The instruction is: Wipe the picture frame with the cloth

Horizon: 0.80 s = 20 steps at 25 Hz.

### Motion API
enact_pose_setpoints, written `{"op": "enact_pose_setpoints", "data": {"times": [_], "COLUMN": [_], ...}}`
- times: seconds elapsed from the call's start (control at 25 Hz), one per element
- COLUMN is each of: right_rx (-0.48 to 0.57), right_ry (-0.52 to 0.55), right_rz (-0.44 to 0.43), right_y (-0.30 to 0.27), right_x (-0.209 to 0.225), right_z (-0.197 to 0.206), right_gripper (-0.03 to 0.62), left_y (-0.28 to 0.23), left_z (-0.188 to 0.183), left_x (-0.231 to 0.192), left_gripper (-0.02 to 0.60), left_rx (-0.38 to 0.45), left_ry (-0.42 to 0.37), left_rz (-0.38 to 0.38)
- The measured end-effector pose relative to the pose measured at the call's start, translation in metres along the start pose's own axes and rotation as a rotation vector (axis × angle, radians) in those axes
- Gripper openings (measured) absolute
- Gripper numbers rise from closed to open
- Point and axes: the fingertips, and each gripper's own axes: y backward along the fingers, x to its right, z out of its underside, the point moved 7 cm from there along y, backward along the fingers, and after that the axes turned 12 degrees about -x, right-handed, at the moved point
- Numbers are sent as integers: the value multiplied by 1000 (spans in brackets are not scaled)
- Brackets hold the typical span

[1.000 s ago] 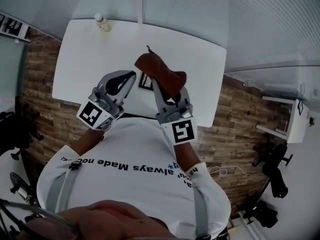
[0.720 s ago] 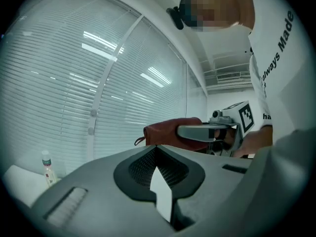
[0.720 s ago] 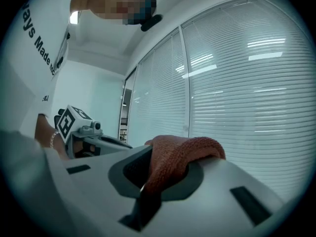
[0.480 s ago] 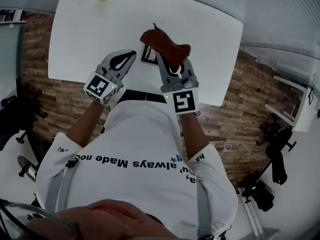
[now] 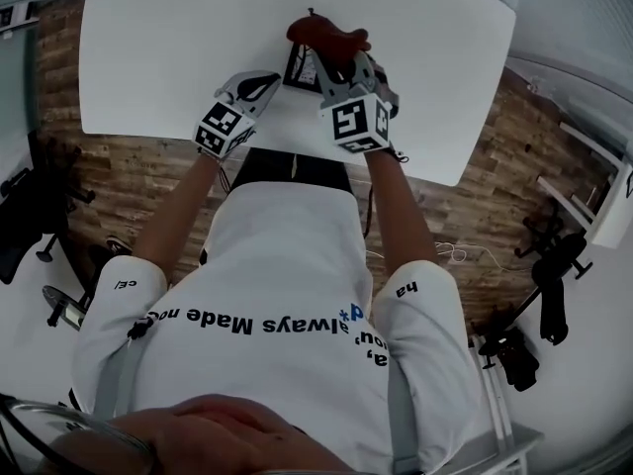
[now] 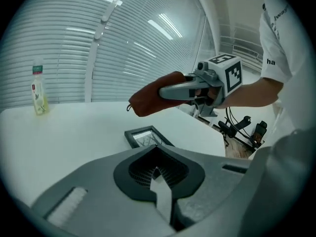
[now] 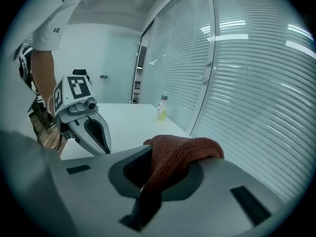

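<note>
Carried forward since earlier: right claw (image 5: 332, 55), clamped on rust-brown cloth (image 5: 326, 35), now above picture frame (image 5: 299, 66) lying flat on surface (image 5: 168, 57); left claw (image 5: 269, 79) pressed together, empty, just left of frame; apparently no wiping yet, whole frame remaining.

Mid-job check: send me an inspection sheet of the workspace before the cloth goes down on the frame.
Surface: white table, no spills seen.
Job's things: picture frame lies flat on the table; red-brown cloth is held in the air, not touching it.
Clutter: bottle stands upright at the table's far edge.
Tools: left tool shut, nothing in it, beside the frame; right tool shut on the cloth.
Cables: thin light cable on the floor at the person's right.
Surroundings: window blinds, wood floor, dark stands off the table.
</note>
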Motion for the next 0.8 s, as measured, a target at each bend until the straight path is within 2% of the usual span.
{"op": "enact_pose_setpoints", "data": {"times": [0.24, 0.56, 0.8], "right_rx": [-93, -219, -246], "right_ry": [75, 173, 210], "right_rz": [-38, -116, -135], "right_y": [-53, -106, -108], "right_x": [0, -5, -14], "right_z": [28, 57, 59], "right_gripper": [31, 31, 31], "left_y": [-35, -46, -47], "left_z": [36, 45, 45], "left_x": [-4, -1, -1], "left_gripper": [2, 2, 2], "left_rx": [-88, -103, -94], "left_ry": [21, 34, 35], "left_rz": [8, -12, -27]}}
